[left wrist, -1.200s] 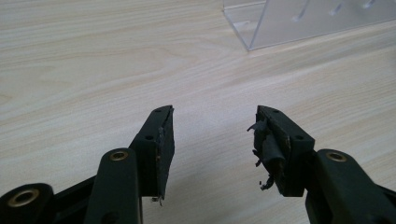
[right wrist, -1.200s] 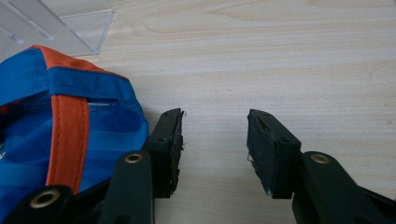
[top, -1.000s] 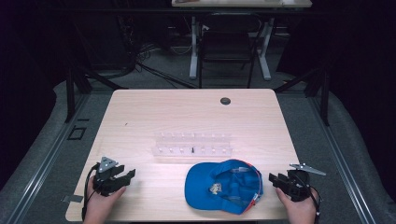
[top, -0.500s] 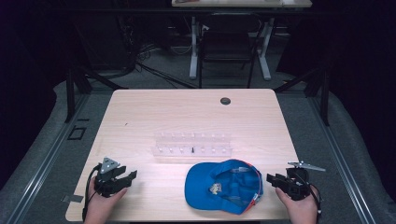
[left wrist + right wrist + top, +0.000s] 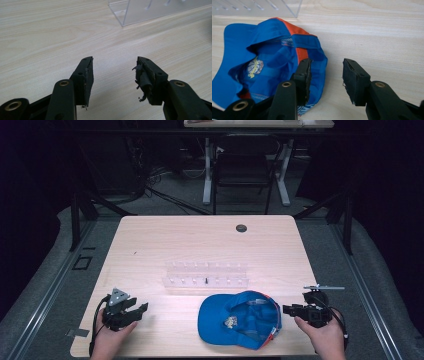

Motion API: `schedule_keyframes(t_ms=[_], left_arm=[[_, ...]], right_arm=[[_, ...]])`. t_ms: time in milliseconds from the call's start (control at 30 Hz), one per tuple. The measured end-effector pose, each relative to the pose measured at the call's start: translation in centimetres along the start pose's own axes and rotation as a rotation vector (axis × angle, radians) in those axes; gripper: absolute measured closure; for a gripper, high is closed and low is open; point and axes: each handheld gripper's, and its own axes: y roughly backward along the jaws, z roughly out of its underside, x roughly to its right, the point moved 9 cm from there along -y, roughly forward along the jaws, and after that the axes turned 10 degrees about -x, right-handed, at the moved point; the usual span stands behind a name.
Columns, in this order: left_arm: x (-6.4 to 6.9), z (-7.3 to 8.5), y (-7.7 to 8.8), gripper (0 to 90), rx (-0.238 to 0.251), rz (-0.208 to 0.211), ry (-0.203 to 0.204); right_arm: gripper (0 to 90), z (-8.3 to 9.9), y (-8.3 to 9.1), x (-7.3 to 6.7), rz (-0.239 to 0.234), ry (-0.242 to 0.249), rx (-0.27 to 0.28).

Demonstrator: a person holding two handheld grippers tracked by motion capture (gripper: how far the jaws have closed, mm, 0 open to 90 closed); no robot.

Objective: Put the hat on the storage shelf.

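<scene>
1. Since earlier, right hand-held gripper (image 5: pixel 287 309) had crept toward the blue cap (image 5: pixel 235 319), jaws apart, empty.
2. Left hand-held gripper (image 5: pixel 142 308) sat at 8 o'clock on the counter (image 5: pixel 150 245), jaws apart.
3. Cap lay upside-down at 6 o'clock, just before the clear rack (image 5: pixel 206 274).

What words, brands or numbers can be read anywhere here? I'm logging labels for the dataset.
No text can be read.
Blue cap: a round emblem with yellow lettering sits inside the crown, too blurred to read.
Clear plastic rack: no label seen.
Left gripper and right gripper: no markings seen on the black jaws.
Table: bare wood, no print.
</scene>
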Motion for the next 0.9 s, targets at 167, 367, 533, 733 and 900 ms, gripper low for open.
schedule_keyframes(t_ms=[167,367,533,733,900], left_arm=[[0.2,-0.1,-0.1,48.4,0.001,0.005,-0.002],[0.3,-0.3,-0.3,48.4,0.0,0.009,-0.004],[0.4,-0.3,-0.3,48.4,0.001,0.011,-0.01],[0.4,-0.4,-0.3,48.4,-0.001,0.01,-0.011],[0.4,-0.4,-0.3,48.4,0.002,0.01,-0.009]], right_arm=[[58.1,-0.1,0.6,-0.3,-0.045,0.003,-0.057],[57.6,0.1,0.4,-1.0,-0.139,-0.035,-0.101],[57.2,0.5,-0.4,-1.7,-0.176,-0.024,-0.139],[57.2,0.9,-2.0,-2.0,-0.193,-0.03,-0.181],[59.1,1.0,-2.8,-2.5,-0.217,-0.03,-0.205]])
